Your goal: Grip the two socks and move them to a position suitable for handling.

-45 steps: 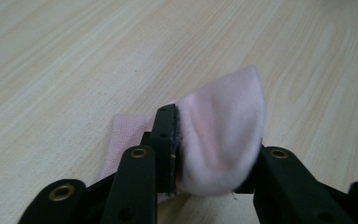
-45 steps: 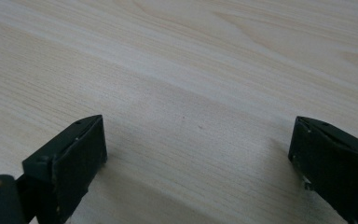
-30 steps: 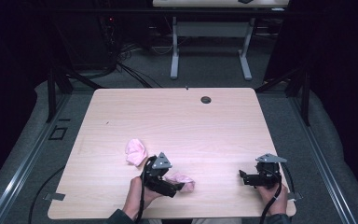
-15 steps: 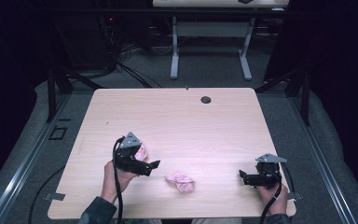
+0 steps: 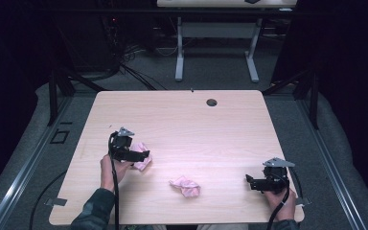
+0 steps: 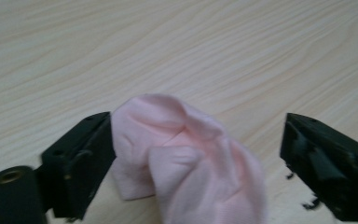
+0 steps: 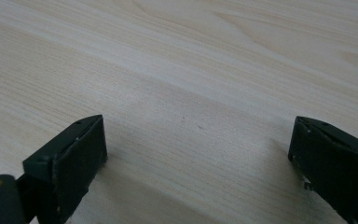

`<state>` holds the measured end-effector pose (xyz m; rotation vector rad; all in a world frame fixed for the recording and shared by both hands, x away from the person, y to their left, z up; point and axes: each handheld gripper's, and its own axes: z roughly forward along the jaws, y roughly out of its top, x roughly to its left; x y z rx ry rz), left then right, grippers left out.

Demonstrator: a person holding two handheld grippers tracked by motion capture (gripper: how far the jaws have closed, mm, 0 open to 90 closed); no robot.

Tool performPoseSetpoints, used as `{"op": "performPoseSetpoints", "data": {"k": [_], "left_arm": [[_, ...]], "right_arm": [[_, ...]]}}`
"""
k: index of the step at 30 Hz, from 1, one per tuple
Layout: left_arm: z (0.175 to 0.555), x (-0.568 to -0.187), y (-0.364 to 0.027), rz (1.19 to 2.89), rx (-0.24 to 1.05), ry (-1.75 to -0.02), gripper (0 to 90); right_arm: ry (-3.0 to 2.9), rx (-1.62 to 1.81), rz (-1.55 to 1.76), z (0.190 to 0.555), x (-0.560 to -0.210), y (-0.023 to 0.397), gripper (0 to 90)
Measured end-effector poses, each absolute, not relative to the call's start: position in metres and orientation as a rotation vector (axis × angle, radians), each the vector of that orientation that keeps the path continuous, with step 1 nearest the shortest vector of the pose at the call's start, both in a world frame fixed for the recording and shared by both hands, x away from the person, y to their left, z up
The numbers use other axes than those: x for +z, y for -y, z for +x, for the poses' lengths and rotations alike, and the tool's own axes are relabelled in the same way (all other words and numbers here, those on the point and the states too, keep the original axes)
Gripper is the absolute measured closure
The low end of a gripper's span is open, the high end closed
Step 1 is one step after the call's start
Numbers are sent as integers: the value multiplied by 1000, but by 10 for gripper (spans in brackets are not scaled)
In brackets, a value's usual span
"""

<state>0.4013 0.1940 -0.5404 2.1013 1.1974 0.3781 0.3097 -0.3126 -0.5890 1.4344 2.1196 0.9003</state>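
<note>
The left gripper [image 5: 144, 157] stands with its jaws spread wide; they have just been closing a little, with a pink cloth [image 6: 186, 163] between them. In the left gripper view the cloth lies against the inner face of one jaw, while a clear gap of bare wood separates it from the other jaw, so the pads do not pinch it. The cloth is a soft, pale pink knit, bunched into rounded folds and resting on the table [image 5: 191, 124]. In the high view it shows just past the left gripper's tips [image 5: 142, 162], partly covered by them. The left hand [image 5: 111, 168] grips the tool from behind and below, forearm in a dark sleeve rising from the near edge, the gripper held low and pointing across the table toward the person's right. A second pink cloth [image 5: 186, 186], crumpled the same way, lies well apart from the left gripper, between the two tools near the front edge. The right gripper [image 5: 248, 181] has its jaws spread, bare wood between them in the right gripper view. The right hand [image 5: 280, 196] holds it low over the near right corner, jaws pointing toward the second cloth.
</note>
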Motion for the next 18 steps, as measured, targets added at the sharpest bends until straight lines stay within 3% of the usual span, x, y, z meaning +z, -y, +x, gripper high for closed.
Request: {"op": "performPoseSetpoints", "data": {"k": [9, 15, 18], "left_arm": [[407, -567, -193, 2184, 364, -1268, 374], [403, -570, -193, 2170, 437, -1256, 499], [403, -569, -190, 2193, 453, -1230, 701]], "right_arm": [[-2118, 900, 1435, 310, -589, 313, 38], [-2117, 899, 1436, 310, -589, 313, 39], [-2122, 893, 1434, 310, -589, 313, 40]]}}
